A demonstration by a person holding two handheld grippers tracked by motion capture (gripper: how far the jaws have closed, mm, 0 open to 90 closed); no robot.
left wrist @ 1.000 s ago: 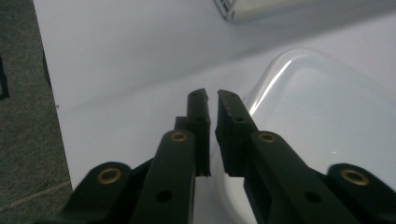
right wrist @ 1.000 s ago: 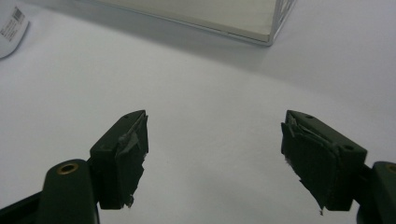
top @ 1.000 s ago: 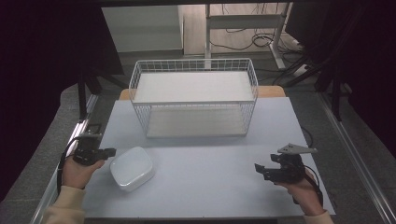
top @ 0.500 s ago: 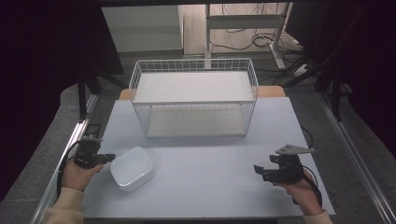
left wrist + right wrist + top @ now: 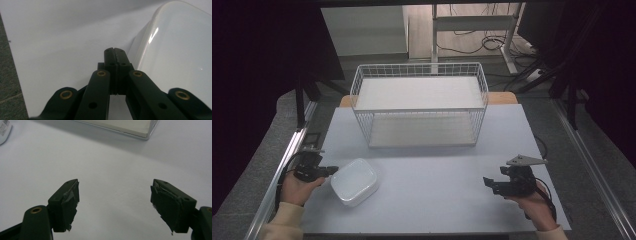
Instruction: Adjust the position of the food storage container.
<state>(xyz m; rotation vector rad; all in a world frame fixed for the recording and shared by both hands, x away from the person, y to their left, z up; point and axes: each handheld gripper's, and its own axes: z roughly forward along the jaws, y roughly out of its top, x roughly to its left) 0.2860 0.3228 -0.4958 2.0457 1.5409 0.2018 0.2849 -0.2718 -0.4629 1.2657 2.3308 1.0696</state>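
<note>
Resting state: my left gripper (image 5: 328, 171) lies low at the table's left edge, jaws pressed together with nothing between them.
Container: the white lidded container (image 5: 354, 181) sits on the white table (image 5: 437, 170) at front left, its rounded side just beside my closed left tips; contact I cannot tell.
Right side: my right gripper (image 5: 488, 182) hovers at front right, jaws spread wide, empty.
Basket: the wire basket (image 5: 419, 107) stands at the table's far middle, well apart from both.
</note>
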